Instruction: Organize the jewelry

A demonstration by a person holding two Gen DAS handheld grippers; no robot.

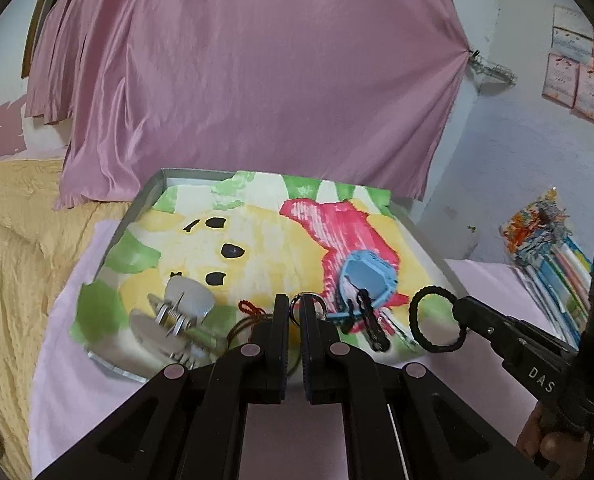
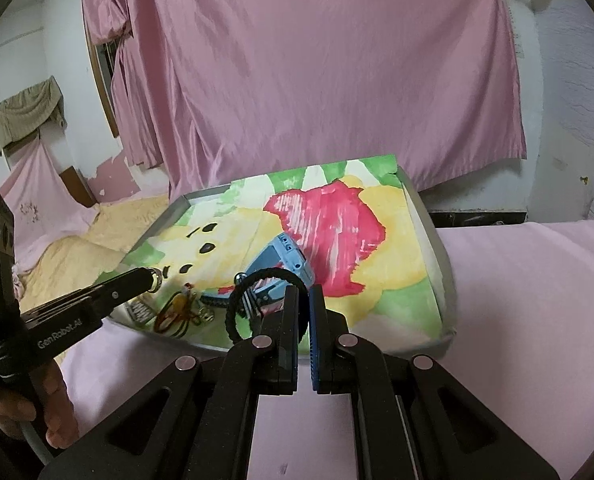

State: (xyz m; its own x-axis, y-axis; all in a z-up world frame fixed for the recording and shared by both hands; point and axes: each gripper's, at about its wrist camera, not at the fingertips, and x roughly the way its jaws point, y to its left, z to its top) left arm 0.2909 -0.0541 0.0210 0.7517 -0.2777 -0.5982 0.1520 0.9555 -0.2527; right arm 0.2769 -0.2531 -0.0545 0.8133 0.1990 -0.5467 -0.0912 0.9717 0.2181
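Black hair tie [image 2: 257,300] — pinched by right gripper [image 2: 304,294].

"DAS" right tongs [image 1: 463,312]; "GenRobot.AI" left tongs [image 2: 153,278]

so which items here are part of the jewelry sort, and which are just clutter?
Job items:
left gripper shut on silver ring
right gripper shut on black bracelet
blue watch
tray

Lying about:
pink curtain
stacked books

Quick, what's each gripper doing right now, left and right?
Left gripper: closed on a small silver ring.
Right gripper: closed on a black braided band.
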